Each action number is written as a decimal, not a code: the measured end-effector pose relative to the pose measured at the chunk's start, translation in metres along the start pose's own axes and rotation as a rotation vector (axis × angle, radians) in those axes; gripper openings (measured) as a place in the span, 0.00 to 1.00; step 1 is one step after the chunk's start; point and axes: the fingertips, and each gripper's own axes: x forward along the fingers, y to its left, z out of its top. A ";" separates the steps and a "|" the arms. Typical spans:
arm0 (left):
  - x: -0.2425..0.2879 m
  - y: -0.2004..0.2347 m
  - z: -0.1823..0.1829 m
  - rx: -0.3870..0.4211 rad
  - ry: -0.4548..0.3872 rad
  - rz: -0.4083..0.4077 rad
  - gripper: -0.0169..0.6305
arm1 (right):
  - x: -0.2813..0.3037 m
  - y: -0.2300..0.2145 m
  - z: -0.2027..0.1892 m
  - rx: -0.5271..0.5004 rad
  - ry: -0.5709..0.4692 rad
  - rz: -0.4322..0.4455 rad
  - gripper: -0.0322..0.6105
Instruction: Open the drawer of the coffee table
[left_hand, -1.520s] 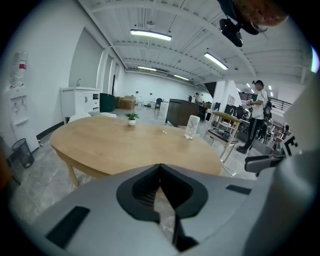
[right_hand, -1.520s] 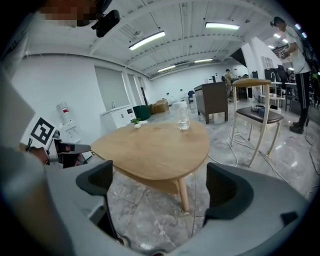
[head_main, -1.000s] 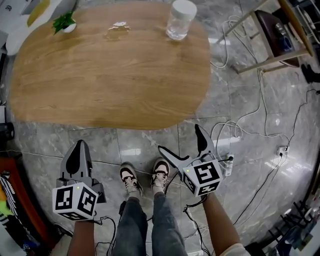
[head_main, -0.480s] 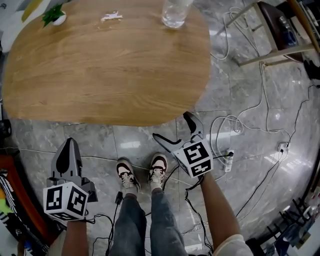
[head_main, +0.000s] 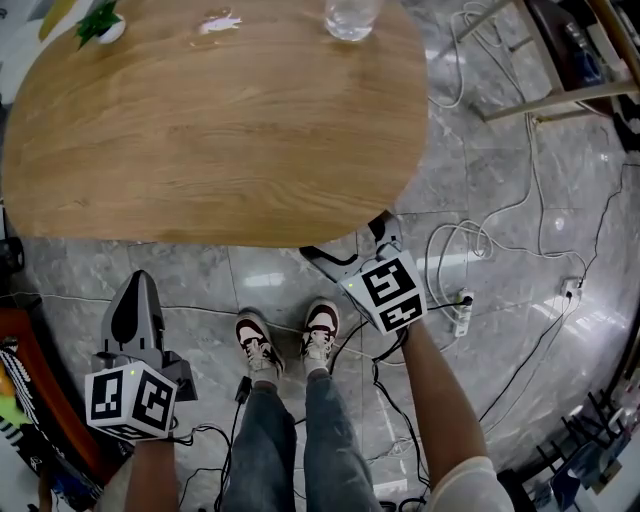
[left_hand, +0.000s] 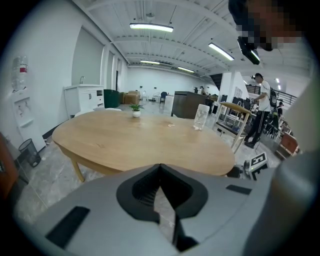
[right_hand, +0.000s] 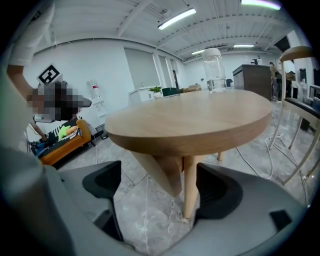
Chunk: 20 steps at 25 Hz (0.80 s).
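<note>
The oval wooden coffee table (head_main: 220, 130) fills the upper head view; no drawer front shows in any view. My right gripper (head_main: 345, 240) is at the table's near edge, its fingertips partly hidden under the rim. Its jaws are open and have just been closing, with nothing gripped. In the right gripper view (right_hand: 159, 187) a round table leg (right_hand: 190, 185) and a wedge-shaped wooden part (right_hand: 157, 167) under the top (right_hand: 200, 117) stand ahead in the gap. My left gripper (head_main: 138, 305) hangs low at the left over the floor, shut (left_hand: 161, 192) and empty, facing the table (left_hand: 140, 137).
A glass (head_main: 350, 15) and a small potted plant (head_main: 100, 22) stand on the table's far side. Cables and a power strip (head_main: 461, 322) lie on the marble floor at right, near a wooden stool frame (head_main: 560, 90). The person's shoes (head_main: 260, 345) stand between the grippers.
My right gripper has moved forward and down to the table's near edge, its tips now under the rim and its jaws narrower. The left gripper has hardly moved.
</note>
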 end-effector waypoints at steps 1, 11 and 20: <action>0.000 0.001 -0.001 -0.003 0.001 0.002 0.01 | 0.001 0.000 0.001 0.001 -0.003 -0.001 0.78; 0.001 0.010 -0.004 -0.026 0.001 0.020 0.01 | 0.009 -0.004 0.007 -0.008 -0.013 -0.015 0.62; 0.002 0.013 -0.005 -0.021 -0.004 0.024 0.01 | 0.012 -0.002 0.007 -0.056 0.000 0.001 0.43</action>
